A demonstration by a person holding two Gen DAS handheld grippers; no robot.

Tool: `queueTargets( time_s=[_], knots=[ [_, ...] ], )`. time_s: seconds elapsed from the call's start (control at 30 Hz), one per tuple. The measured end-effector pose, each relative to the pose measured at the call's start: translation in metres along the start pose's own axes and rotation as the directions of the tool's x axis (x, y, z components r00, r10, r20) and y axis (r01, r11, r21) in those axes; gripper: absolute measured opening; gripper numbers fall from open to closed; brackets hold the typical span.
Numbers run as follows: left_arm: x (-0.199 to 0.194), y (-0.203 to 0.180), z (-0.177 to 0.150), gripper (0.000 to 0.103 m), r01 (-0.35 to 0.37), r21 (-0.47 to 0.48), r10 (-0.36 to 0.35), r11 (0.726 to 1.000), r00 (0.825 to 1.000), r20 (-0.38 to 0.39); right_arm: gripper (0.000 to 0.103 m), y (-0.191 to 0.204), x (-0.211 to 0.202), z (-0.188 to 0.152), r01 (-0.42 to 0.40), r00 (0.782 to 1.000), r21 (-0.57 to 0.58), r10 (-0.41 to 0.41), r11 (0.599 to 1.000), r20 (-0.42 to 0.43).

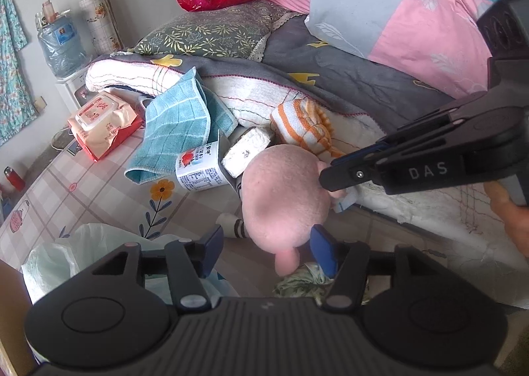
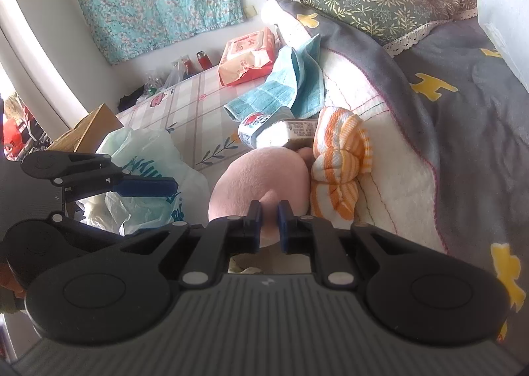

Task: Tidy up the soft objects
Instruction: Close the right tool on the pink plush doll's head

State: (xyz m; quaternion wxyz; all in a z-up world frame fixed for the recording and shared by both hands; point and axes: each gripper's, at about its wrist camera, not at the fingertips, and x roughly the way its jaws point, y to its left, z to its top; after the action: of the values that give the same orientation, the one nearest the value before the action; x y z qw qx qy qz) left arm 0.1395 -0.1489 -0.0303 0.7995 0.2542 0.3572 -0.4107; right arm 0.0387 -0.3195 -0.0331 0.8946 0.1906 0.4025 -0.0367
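A pink plush toy [image 1: 281, 201] hangs over the gap between the table and the bed. My right gripper [image 2: 268, 210] is shut on a small pink nub of the plush toy [image 2: 261, 174]; in the left wrist view the right gripper [image 1: 330, 177] reaches in from the right. My left gripper [image 1: 267, 240] stands open around the toy's lower part, and its left pad is clear of the plush. An orange-striped white cloth [image 1: 304, 125] lies bunched on the bed edge just behind the toy. A blue checked towel [image 1: 175, 131] drapes from the bed onto the table.
A printed white cup [image 1: 198, 171] and a white block [image 1: 246, 151] sit behind the toy. A wipes pack [image 1: 99, 125] lies on the checked tablecloth [image 1: 82, 194]. A pale plastic bag [image 2: 142, 184] stands at the left. The bed has a grey blanket [image 1: 347, 78] and a leaf-print pillow [image 1: 211, 32].
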Motion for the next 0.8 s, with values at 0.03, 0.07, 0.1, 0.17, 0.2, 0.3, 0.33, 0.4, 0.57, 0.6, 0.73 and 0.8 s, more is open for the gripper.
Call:
queueTargets(
  time_s=[0.03, 0.07, 0.1, 0.17, 0.2, 0.3, 0.33, 0.4, 0.57, 0.6, 0.73, 0.8],
  knots=[
    [-0.002, -0.001, 0.0, 0.066, 0.006, 0.004, -0.006, 1.0, 1.0, 0.005, 0.009, 0.0, 0.0, 0.0, -0.003, 1.0, 0.003, 0.003, 1.0, 0.002],
    [-0.004, -0.001, 0.0, 0.067, 0.012, 0.006, -0.012, 1.0, 1.0, 0.009, 0.009, 0.0, 0.0, 0.0, -0.004, 1.0, 0.004, 0.004, 1.0, 0.003],
    [-0.006, -0.001, -0.001, 0.068, 0.02, 0.008, -0.02, 1.0, 1.0, 0.012, 0.009, 0.0, 0.0, 0.001, -0.006, 1.0, 0.005, 0.006, 1.0, 0.004],
    [-0.007, -0.001, 0.0, 0.071, 0.04, 0.009, -0.04, 0.999, 0.999, 0.017, 0.009, 0.0, 0.002, 0.004, -0.013, 1.0, 0.007, 0.013, 1.0, 0.006],
    [-0.005, -0.001, 0.0, 0.073, 0.045, 0.007, -0.045, 0.999, 0.999, 0.015, 0.009, 0.0, 0.002, 0.006, -0.019, 1.0, 0.01, 0.019, 1.0, 0.007],
    [0.004, -0.001, 0.001, 0.073, 0.047, -0.006, -0.047, 0.999, 0.999, -0.012, 0.008, -0.001, 0.005, 0.014, -0.044, 0.999, 0.022, 0.044, 0.999, 0.011],
    [0.008, -0.001, 0.002, 0.073, 0.057, -0.016, -0.057, 0.998, 0.998, -0.017, 0.008, -0.001, 0.007, 0.016, -0.054, 0.998, 0.028, 0.054, 0.998, 0.013],
    [0.013, 0.001, 0.004, 0.073, 0.083, -0.039, -0.084, 0.996, 0.996, -0.02, 0.007, -0.002, 0.009, 0.023, -0.082, 0.997, 0.048, 0.081, 0.996, 0.019],
    [0.026, 0.005, 0.012, 0.073, 0.088, -0.101, -0.091, 0.991, 0.995, -0.029, 0.0, 0.001, 0.014, 0.038, -0.142, 0.99, 0.069, 0.139, 0.988, 0.034],
    [0.028, 0.005, 0.013, 0.073, 0.084, -0.1, -0.087, 0.991, 0.996, -0.029, 0.0, 0.002, 0.016, 0.04, -0.152, 0.988, 0.074, 0.15, 0.986, 0.035],
    [0.033, 0.007, 0.012, 0.073, 0.082, -0.102, -0.086, 0.991, 0.996, -0.038, 0.0, 0.002, 0.017, 0.044, -0.189, 0.982, 0.094, 0.185, 0.978, 0.048],
    [0.033, 0.008, 0.011, 0.073, 0.08, -0.103, -0.084, 0.991, 0.996, -0.036, 0.002, -0.004, 0.013, 0.045, -0.209, 0.977, 0.122, 0.203, 0.97, 0.057]
  ],
)
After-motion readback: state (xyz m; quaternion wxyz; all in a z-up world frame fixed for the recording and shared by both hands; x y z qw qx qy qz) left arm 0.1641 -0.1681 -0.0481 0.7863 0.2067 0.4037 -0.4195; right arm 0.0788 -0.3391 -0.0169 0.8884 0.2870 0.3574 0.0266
